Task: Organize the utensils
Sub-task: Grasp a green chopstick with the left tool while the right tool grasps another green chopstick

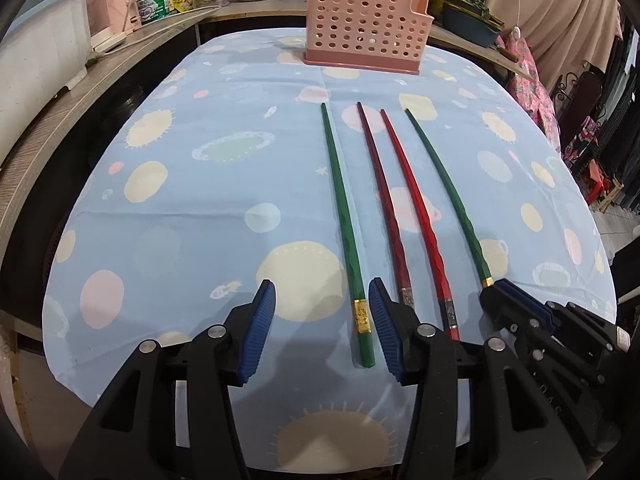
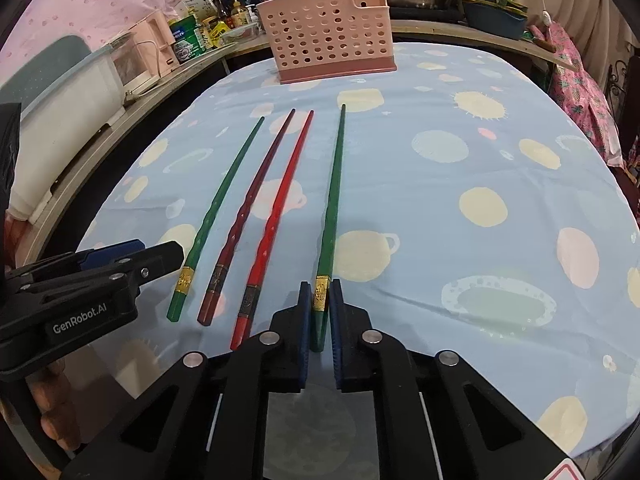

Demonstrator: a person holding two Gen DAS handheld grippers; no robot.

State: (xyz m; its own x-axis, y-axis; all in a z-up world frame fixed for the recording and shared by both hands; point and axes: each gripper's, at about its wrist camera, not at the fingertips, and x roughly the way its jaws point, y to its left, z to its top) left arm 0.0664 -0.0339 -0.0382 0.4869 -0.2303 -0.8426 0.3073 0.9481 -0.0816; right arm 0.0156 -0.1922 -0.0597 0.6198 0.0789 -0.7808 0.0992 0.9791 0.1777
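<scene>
Four chopsticks lie side by side on tablecloth [image 1: 200, 208], w/ pink basket [image 1: 362, 24] beyond. Right gripper [image 2: 320, 300] clamped on rightmost green chopstick [image 2: 333, 200]. Left gripper [image 1: 322, 320] apart, straddling leftmost green chopstick [image 1: 342, 216], not touching.

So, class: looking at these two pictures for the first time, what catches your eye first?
Four long chopsticks lie side by side mid-table, green ones outside, red ones between. The right gripper is shut on the right-hand green chopstick; the left gripper stands open around the other green chopstick. A pink holder waits behind.
</scene>
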